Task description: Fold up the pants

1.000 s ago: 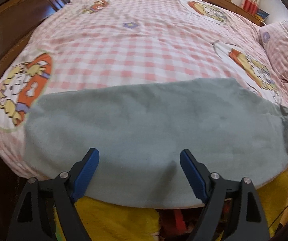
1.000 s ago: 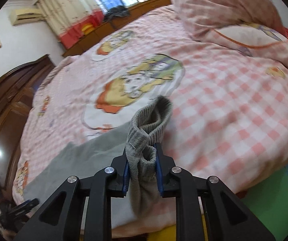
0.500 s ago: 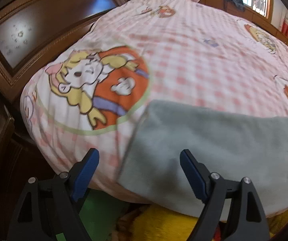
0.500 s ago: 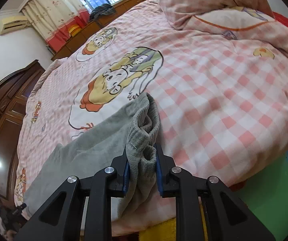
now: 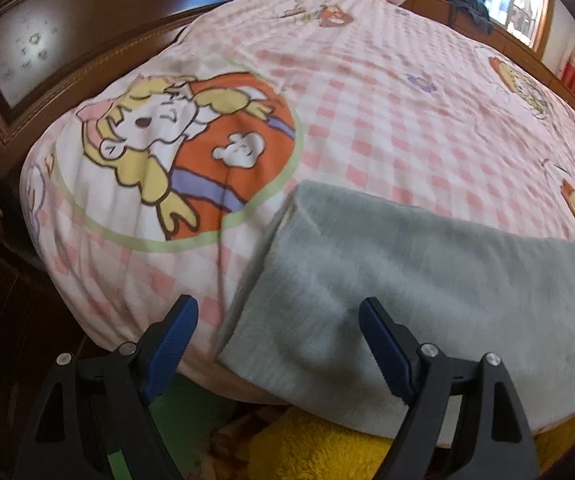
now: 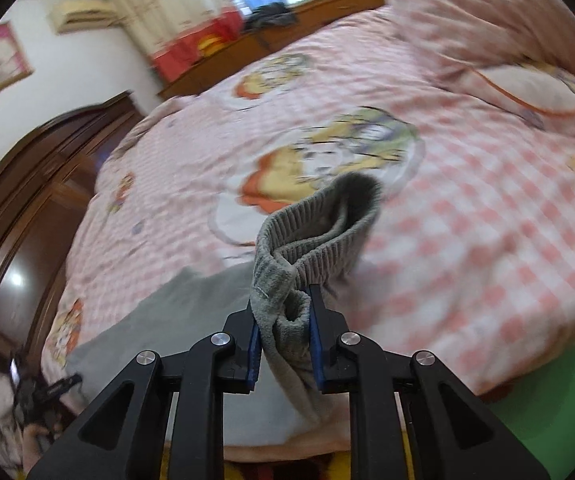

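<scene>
Grey fleece pants [image 5: 427,280] lie flat along the near edge of the pink checked bed [image 5: 367,100]. In the left wrist view their left end forms a straight edge. My left gripper [image 5: 275,336] hovers open just above that end's near corner, with nothing between its blue pads [image 5: 173,340]. In the right wrist view my right gripper [image 6: 283,340] is shut on the pants' ribbed waistband [image 6: 319,232] and holds it lifted off the bed. The rest of the pants [image 6: 175,304] trail down to the left.
A dark wooden footboard [image 5: 67,52] borders the bed on the left. Pillows [image 6: 487,20] are piled at the right end. Yellow plush [image 5: 327,448] and a green mat [image 5: 187,412] lie below the bed edge. Far off, a wooden ledge [image 6: 287,28] runs under a window.
My left gripper has swept left along the pants from their middle to their left end. My right gripper dipped, then raised the waistband again, still clamped on it.
</scene>
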Action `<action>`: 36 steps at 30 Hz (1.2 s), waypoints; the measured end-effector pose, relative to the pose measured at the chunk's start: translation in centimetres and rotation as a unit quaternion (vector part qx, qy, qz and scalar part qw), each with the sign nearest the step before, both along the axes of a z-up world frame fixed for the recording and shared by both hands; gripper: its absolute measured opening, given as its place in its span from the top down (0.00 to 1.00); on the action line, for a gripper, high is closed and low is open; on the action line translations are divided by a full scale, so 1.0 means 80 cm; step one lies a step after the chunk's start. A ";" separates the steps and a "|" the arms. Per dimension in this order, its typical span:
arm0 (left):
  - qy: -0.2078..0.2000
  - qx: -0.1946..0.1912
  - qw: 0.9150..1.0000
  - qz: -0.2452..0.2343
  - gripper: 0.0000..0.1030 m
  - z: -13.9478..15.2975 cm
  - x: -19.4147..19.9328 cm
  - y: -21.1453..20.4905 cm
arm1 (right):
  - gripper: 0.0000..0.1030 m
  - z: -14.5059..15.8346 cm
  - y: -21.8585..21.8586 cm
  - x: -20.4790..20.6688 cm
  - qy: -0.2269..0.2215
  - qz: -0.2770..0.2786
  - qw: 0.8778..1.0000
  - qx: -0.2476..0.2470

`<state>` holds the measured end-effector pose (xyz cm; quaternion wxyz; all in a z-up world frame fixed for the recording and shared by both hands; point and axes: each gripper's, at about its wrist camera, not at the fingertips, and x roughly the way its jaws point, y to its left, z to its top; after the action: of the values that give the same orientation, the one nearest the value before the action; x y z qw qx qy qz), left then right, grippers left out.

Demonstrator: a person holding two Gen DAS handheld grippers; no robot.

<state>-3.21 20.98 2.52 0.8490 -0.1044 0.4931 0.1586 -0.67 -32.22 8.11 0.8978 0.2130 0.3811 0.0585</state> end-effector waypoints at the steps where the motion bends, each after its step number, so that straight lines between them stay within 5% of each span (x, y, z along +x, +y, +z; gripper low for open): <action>1: -0.002 -0.002 1.000 -0.008 0.17 0.002 0.001 -0.002 | 0.81 0.007 0.016 0.001 -0.006 0.019 1.000 -0.002; 7: -0.006 -0.008 1.000 -0.029 0.17 -0.001 0.003 -0.009 | 0.81 0.030 0.092 0.006 -0.025 0.102 0.994 -0.019; 16: -0.018 -0.031 0.999 -0.019 0.17 0.000 -0.004 0.005 | 0.82 0.014 0.157 0.006 -0.006 0.168 0.985 -0.047; 36: -0.043 -0.041 0.998 -0.025 0.17 0.029 -0.030 0.025 | 0.82 0.035 0.314 0.006 -0.018 0.305 0.952 -0.026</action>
<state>-5.62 22.99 4.83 0.8682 -0.1339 0.4644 0.1120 -0.17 -7.08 10.88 0.8491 0.0626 0.4132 0.3230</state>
